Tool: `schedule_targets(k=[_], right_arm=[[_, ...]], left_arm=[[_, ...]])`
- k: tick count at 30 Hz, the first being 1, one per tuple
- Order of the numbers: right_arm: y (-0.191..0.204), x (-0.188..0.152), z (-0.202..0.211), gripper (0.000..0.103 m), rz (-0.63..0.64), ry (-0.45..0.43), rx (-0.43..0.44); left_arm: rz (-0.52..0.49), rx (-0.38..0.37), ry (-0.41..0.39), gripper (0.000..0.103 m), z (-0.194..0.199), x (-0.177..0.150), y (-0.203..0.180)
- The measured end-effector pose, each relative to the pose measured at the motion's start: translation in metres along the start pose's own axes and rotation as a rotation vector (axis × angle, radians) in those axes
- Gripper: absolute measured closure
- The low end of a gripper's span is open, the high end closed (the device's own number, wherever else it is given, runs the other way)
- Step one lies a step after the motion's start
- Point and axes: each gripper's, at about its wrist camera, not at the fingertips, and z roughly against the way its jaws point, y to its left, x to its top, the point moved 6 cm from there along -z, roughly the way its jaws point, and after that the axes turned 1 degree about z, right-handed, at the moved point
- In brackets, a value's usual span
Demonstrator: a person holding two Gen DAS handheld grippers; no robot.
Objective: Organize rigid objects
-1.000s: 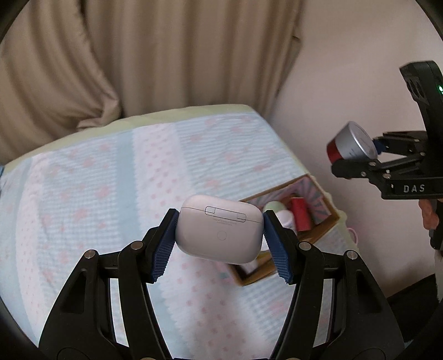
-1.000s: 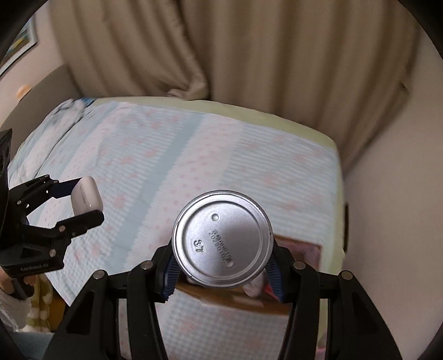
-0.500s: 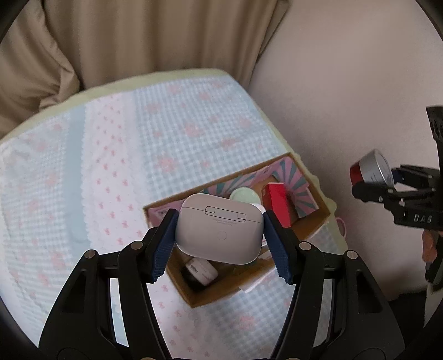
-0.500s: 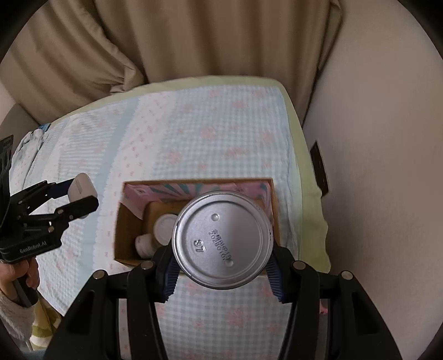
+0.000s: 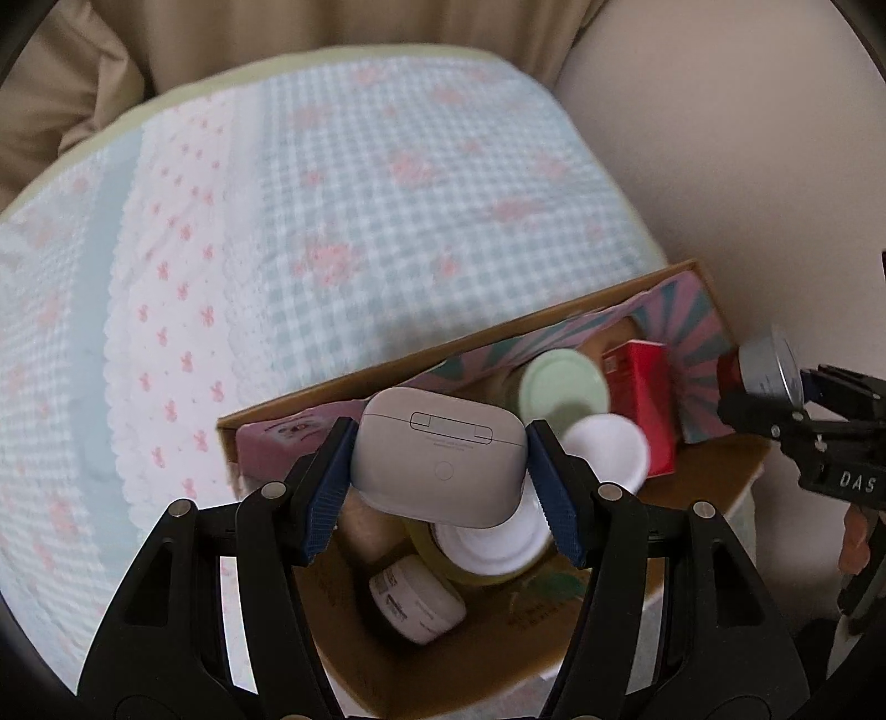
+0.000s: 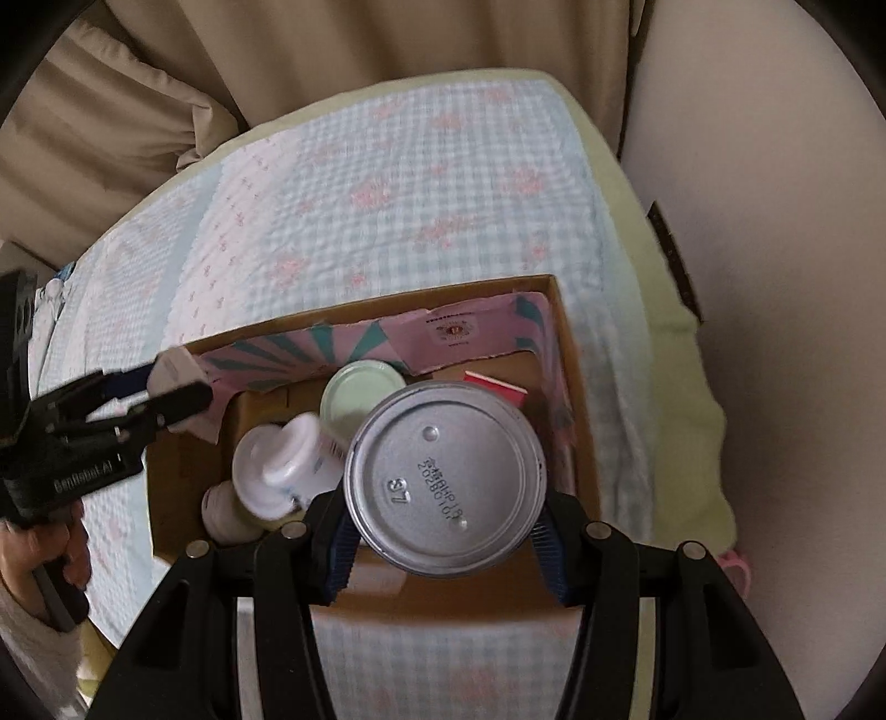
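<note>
- Two grippers in our hands, both loaded. Our left gripper (image 5: 438,468) is clamped on a white earbud case (image 5: 437,462), blue pads (image 5: 326,493) pressing either side, hinge side facing the cam.
- Our right gripper (image 6: 443,526) is clamped on a metal can (image 6: 446,482) — silver base w/ a printed code faces the cam; the left cam shows its side is red.
- Both loads hang above an open cardboard box (image 6: 576,399), apart from what lies inside. Earbud case sits over the box's left part, can over its right part.
- In the box, nearest the left cam: a small white jar w/ label (image 5: 415,601) lying on its side, then a roll of yellowish tape (image 5: 482,573) w/ a white lid (image 5: 490,543) on or in it — can't tell which.
- Farther in: white bottle (image 6: 288,459), pale green round lid (image 6: 360,399), red carton (image 5: 639,404) standing upright by the far wall.
- Box's inner flaps (image 6: 454,332) are pink w/ teal rays.
- Box rests on a bed w/ a blue-check, pink-flower quilt (image 6: 421,183), near its right edge, just beside the wall (image 6: 775,277).
- Beyond the bed — beige curtains (image 6: 387,39).
</note>
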Motion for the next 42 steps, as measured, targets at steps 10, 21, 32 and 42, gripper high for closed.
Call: schedule_targets(k=[10,21,32,42], right_arm=[[0.010,0.029,-0.039,0.017,-0.042,0.018,0.067],[0.005,0.022,-0.017,0.000,-0.068,-0.039,-0.020],[0.029,0.011,0.014,0.000,-0.057,-0.047,-0.049],[0.104,-0.002,0.132,0.000,0.004,-0.207,-0.061]], left_arm=[[-0.060,0.045,0.085,0.000,-0.013,-0.012,-0.009],[-0.024,0.069,0.089,0.000,0.007,-0.030,0.001],[-0.013,0.053,0.013,0.000,0.055,-0.031,0.010],[0.039,0.069,-0.169,0.000,0.204,-0.041,0.041]])
